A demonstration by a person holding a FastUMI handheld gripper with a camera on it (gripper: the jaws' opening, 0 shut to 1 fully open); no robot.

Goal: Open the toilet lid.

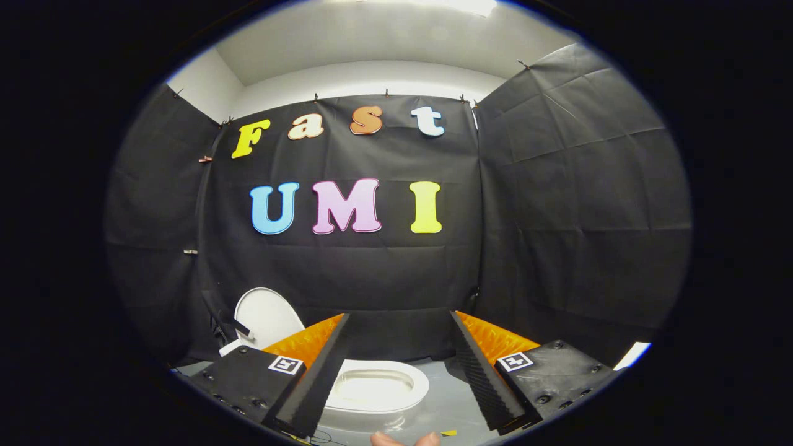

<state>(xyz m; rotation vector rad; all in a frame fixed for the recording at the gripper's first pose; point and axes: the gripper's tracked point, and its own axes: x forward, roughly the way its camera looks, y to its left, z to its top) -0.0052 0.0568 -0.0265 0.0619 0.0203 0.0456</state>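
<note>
A white toilet (409, 387) stands on the floor below and ahead of me, its bowl showing between my two fingers. Its white lid (267, 316) stands raised and tilted to the left, behind the left finger (319, 365), leaning toward the black cloth wall. My gripper (399, 319) is open, held above the toilet, with nothing between the fingers. The lower part of the lid and the toilet's left side are hidden by the left finger.
Black cloth walls (557, 217) close the booth at the back and both sides. A grey floor (443, 396) lies around the toilet. Fingertips of a person's hand (403, 440) show just below the bowl. A dark fitting (238, 327) sits beside the lid.
</note>
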